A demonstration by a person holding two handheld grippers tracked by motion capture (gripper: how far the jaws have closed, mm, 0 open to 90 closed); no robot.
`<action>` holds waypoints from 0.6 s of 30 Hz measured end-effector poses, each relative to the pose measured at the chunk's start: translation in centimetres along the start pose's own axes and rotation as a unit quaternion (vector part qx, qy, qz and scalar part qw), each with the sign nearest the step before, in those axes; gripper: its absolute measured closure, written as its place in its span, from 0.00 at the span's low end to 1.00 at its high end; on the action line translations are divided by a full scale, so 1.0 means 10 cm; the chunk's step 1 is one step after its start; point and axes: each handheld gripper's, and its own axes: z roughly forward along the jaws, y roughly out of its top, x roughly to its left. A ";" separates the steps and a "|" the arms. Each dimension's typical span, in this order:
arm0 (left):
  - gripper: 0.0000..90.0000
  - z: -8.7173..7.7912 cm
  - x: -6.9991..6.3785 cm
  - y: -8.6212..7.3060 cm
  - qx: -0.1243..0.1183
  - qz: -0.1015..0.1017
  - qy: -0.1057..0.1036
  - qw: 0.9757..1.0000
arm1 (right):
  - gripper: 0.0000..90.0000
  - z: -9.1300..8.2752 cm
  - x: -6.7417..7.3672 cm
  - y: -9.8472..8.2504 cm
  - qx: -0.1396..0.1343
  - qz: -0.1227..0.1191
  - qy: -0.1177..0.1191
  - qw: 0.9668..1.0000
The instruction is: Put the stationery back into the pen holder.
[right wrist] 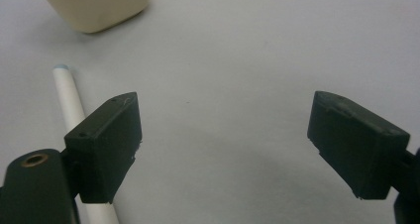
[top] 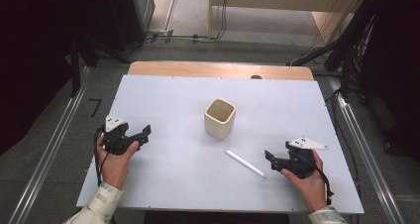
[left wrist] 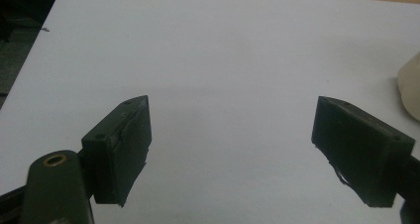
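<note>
At the table's right front, the right gripper [top: 275, 161] is held jaws wide, nothing between them. The white stick [top: 245, 163] lies flat just beside it, toward table centre; in the right gripper view it [right wrist: 69, 105] passes under the left-hand jaw, not between the two. Its long axis runs diagonally, far end toward the cream cup [top: 220, 118]. The left gripper [top: 140, 136], also wide and empty, sits well apart, so the right is judged nearer for the pick.
</note>
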 end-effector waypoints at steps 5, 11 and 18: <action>0.18 0.01 0.00 -0.01 0.001 -0.001 -0.001 1.000 | 0.14 0.04 0.06 0.01 0.004 -0.006 0.009 1.000; 0.18 0.01 -0.01 -0.01 0.001 -0.001 -0.002 1.000 | 0.14 0.10 0.17 0.02 0.009 -0.014 0.022 1.000; 0.18 0.01 -0.01 -0.01 0.003 -0.001 -0.003 1.000 | 0.17 0.17 0.29 0.03 0.018 -0.027 0.034 0.999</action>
